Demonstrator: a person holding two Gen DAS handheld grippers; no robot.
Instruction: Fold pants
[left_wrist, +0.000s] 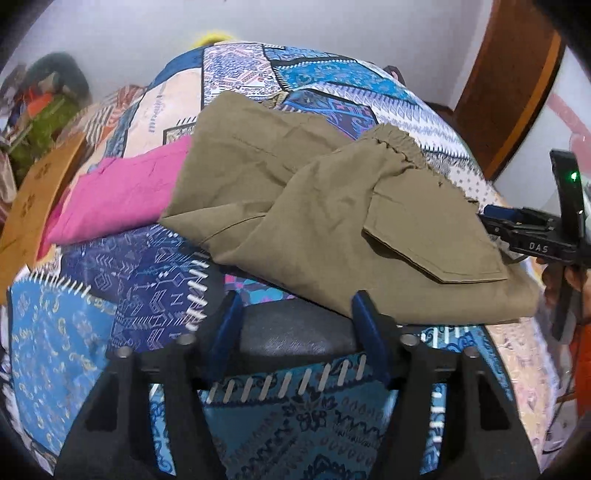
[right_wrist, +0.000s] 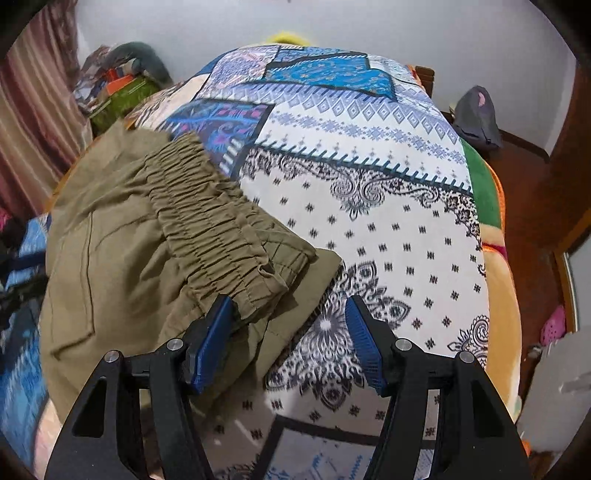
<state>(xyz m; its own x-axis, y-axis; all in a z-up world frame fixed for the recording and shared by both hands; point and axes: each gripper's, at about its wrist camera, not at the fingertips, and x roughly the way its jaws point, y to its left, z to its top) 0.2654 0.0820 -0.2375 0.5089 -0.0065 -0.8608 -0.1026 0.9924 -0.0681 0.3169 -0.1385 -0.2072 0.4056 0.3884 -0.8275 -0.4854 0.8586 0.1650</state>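
Khaki pants lie half-folded on patchwork bedspread, beside pink garment; left gripper and right gripper gape empty at near hem and waistband; next: pinch, fold across.

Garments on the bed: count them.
2. Khaki pants lie rumpled mid-bed; a pink garment lies beside them, its edge tucked under the pants. More may be hidden beneath.

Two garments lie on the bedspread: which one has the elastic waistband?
The khaki pants: their gathered elastic waistband shows in the right wrist view. The pink garment beside them is smooth cloth, with no waistband visible.
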